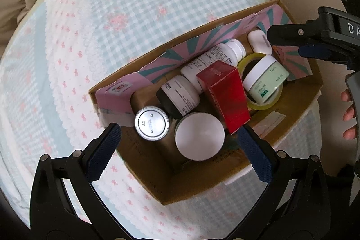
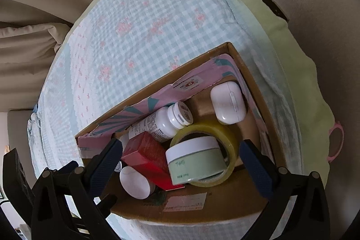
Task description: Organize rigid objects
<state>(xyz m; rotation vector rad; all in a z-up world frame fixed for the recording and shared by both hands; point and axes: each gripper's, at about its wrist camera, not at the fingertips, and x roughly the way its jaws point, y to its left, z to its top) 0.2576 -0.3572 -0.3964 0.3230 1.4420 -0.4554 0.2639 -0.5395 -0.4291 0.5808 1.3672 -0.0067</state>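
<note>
Left gripper (image 1: 177,145) spread wide, empty, hovering over near-left end of cardboard box (image 1: 299,102). Right gripper (image 2: 180,161) likewise wide w/ nothing held, above box's right part, straddling green jar (image 2: 195,161).

Progress, judged: mostly done. Everything rigid in sight already inside box: silver tin (image 1: 151,123) at left end, round white lid (image 1: 199,136) beside it, black-and-white jar (image 1: 180,96), red carton (image 1: 225,98) tilted mid-box, white pill bottle (image 1: 216,60) lying along far wall, green jar resting in tape roll (image 2: 216,145), white earbud case (image 2: 227,105) in far right corner. Nothing loose on checked bedcover (image 1: 135,3) as far as seen. Left, maybe: straightening tilted carton and jar.

Room: box crowded, walls and pink inner flaps (image 1: 202,37) close around items; little gap for fingers except bare floor at near-left corner. Bedcover around box open on far and left sides.
</note>
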